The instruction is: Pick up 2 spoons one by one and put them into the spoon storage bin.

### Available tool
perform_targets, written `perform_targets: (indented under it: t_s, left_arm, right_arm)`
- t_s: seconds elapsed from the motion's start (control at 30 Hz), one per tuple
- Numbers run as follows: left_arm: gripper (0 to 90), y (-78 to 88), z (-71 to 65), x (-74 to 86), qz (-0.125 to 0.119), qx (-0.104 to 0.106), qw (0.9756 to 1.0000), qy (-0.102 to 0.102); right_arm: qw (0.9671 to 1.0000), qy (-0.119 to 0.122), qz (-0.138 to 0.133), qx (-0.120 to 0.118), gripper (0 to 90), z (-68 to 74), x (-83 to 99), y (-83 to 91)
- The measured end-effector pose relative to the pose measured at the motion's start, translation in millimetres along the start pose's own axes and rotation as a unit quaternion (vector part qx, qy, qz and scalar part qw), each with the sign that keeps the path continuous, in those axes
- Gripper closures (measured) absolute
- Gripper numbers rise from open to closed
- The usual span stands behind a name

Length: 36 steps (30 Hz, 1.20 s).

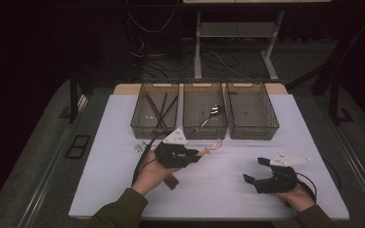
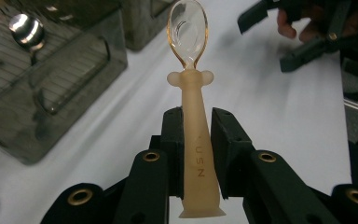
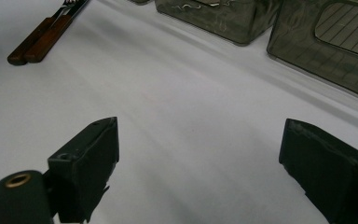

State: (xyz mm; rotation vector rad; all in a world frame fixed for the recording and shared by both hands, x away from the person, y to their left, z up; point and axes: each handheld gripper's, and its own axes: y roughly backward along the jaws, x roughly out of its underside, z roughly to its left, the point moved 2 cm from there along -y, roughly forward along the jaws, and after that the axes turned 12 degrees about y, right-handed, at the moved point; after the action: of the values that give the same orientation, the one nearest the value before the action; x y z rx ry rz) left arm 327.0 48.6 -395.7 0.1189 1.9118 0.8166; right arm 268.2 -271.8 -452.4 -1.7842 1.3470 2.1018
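A small translucent amber spoon (image 2: 196,140) with a flat-footed handle is clamped by its handle in my left gripper (image 2: 198,116), bowl pointing away from the jaws. In the high view that gripper (image 1: 200,154) hovers just in front of the middle bin (image 1: 204,132), and the spoon (image 1: 214,145) sticks out to the right. A metal spoon (image 1: 208,116) lies in that bin. My right gripper (image 1: 255,170) sits low near the table's front right, its jaws wide apart with bare white tabletop between them (image 3: 200,140).
Three smoky translucent bins line the back: the left bin (image 1: 153,129) holds dark sticks, the right bin (image 1: 255,129) looks bare. Wooden-handled cutlery (image 3: 42,39) lies under my left hand (image 1: 171,180). Small metal pieces (image 1: 139,148) rest left of it.
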Motion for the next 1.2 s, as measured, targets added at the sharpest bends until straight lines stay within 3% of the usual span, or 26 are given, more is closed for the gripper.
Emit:
perform_targets:
  t_s: [0.33,0.67,0.77,1.0,1.13,1.17,1.2]
  left_arm:
    - [74.9,-1.9,18.0,-24.6,-0.032,-0.019,0.9993,0.012]
    - [74.8,-7.3,45.2,-52.2,-0.042,-0.057,0.9974,0.014]
    - [74.8,-9.4,52.1,-60.3,-0.055,-0.064,0.9961,0.025]
    - [74.7,-19.7,68.1,-71.7,-0.056,-0.091,0.9935,0.039]
    - [74.7,-27.5,77.3,-76.1,-0.041,-0.109,0.9926,0.033]
    - [74.6,-30.1,78.3,-76.6,-0.041,-0.111,0.9920,0.045]
    - [74.6,-31.7,80.9,-77.5,-0.035,-0.112,0.9921,0.042]
  right_arm:
    - [1.0000,-0.004,0.000,0.000,12.1,0.7,-0.1,0.4]
    - [1.0000,-0.004,-0.002,0.003,12.1,-0.7,0.0,0.9]
    - [1.0000,-0.005,-0.002,0.003,12.1,-0.6,0.0,1.1]
    - [1.0000,-0.005,-0.003,0.001,12.1,0.0,-0.2,1.6]
    - [1.0000,-0.005,-0.003,0.000,12.1,-0.2,-0.1,1.8]
    - [1.0000,-0.005,-0.003,0.000,12.1,-0.1,-0.1,1.8]
    - [1.0000,-0.005,-0.002,-0.001,12.1,0.0,-0.1,1.8]
